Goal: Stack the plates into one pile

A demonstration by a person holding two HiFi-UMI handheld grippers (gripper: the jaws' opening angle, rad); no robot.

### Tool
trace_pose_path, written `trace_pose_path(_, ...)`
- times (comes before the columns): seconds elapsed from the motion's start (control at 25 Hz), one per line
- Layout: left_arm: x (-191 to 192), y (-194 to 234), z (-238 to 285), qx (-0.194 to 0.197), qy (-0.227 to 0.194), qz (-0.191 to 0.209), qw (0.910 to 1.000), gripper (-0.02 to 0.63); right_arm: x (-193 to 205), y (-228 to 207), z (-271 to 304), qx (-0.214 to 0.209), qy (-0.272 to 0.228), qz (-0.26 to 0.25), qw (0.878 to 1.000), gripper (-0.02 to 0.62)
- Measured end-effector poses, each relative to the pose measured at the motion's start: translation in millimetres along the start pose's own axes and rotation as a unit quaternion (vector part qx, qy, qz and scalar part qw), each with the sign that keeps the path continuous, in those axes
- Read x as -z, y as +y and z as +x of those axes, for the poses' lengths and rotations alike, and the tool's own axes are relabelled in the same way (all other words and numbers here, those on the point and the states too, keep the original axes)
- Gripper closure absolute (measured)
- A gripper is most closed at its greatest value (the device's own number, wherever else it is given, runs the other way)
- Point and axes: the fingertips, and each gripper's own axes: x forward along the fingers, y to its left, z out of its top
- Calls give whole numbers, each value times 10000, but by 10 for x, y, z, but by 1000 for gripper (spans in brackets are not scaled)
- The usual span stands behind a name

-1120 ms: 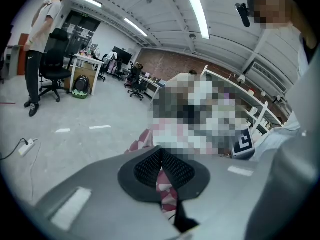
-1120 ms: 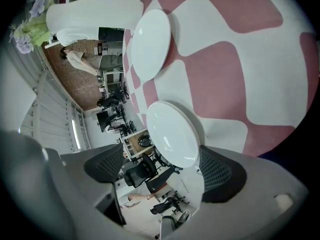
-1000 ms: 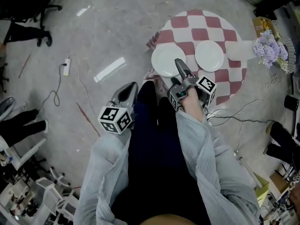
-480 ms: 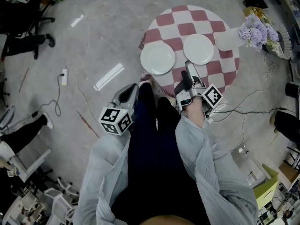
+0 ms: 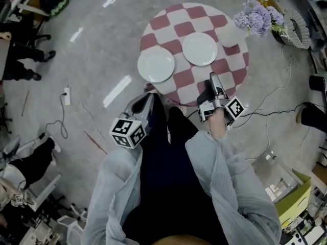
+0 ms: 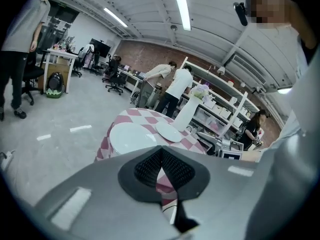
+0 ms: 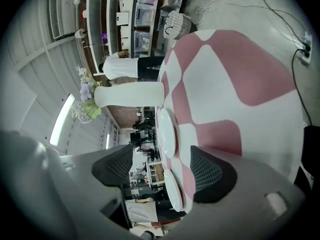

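Two white plates lie apart on the round red-and-white checked table: the left plate near the table's left edge and the right plate further back. My right gripper hovers over the table's near right part, short of both plates. Its jaws are apart and closing, with nothing between them. Past them the right gripper view shows both plates edge-on. My left gripper hangs off the table's near left edge, shut and empty. It faces the left plate.
A white vase of purple flowers stands at the table's far right, just behind the right plate. Cables and a power strip lie on the floor. Office chairs, shelves and people stand around the room.
My right gripper has swung from beside the left plate to the table's near right part. The left gripper has crept toward the table's edge. The table has drifted left in the head view.
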Motion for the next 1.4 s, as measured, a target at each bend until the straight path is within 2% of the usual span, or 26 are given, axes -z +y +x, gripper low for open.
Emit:
trace_pose_path(0.24,-87,-20,148,-2,49,124,9999,594,-183,-29,200,81,52,139,9999,232)
trace_pose_path(0.52,-250,2,231,-90,-92,-6,9999,594,-266,-36,574,473,264,121,9985,224)
trace_pose_path(0.64,-330,28,282,-124,-155,-51,9998,594,-233,18,736,696,436,-103,9966,225)
trace_pose_path(0.68,-363,33,295,-118,-205,-103,9997,594,-225,3,774,873,503,-220,9947,235)
trace_pose_path(0.8,-445,38,310,-99,-364,-308,9988,594,-208,-122,785,1559,546,-424,9854,350)
trace_pose_path(0.96,-443,52,338,-109,-330,-367,9987,594,-237,-328,691,2099,410,-316,9764,560)
trace_pose_path(1.2,-412,90,321,-105,-294,-370,9988,594,-228,-329,689,2122,269,-481,9757,561)
trace_pose_path(1.4,-365,113,243,-149,-316,-386,9986,594,-247,-305,671,1737,235,-636,9825,568)
